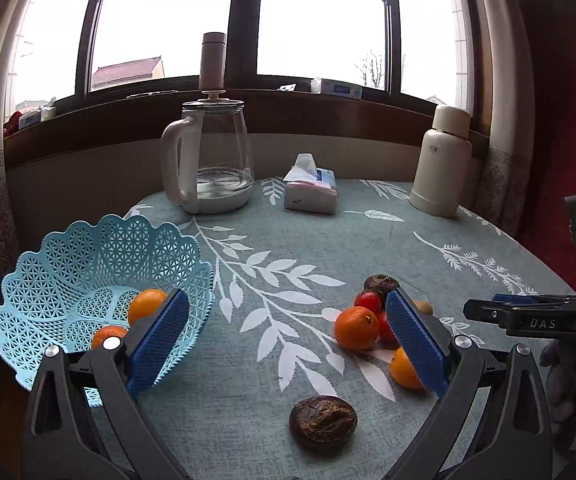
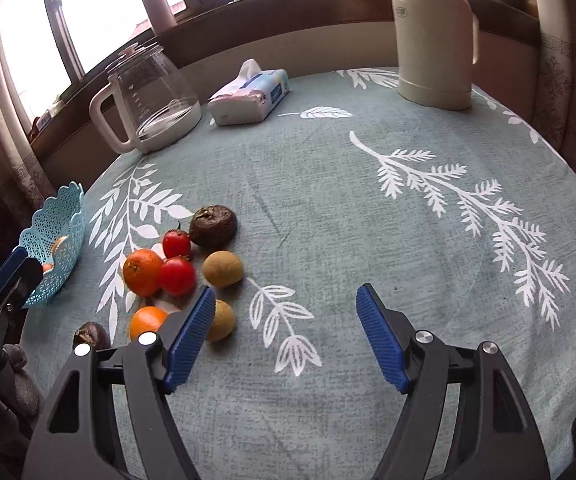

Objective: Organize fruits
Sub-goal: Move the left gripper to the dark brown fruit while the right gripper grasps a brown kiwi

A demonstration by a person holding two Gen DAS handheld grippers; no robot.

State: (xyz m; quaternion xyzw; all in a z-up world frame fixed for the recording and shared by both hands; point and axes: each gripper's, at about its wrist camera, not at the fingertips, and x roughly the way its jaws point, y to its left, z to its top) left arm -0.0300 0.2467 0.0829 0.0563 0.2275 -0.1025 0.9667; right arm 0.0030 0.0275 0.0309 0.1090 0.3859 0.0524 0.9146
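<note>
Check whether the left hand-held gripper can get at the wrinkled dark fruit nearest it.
Probably yes. The left hand-held gripper is open, and the dark fruit lies apart from the other fruit on bare tablecloth between its fingers, with nothing in the way.

Daylight comes from the far window [image 1: 320, 20], whose panes are blown out to white. The table [image 1: 328, 240] is evenly lit with soft, faint shadows. Both views are sharp but bend strongly and darken at the edges.
</note>
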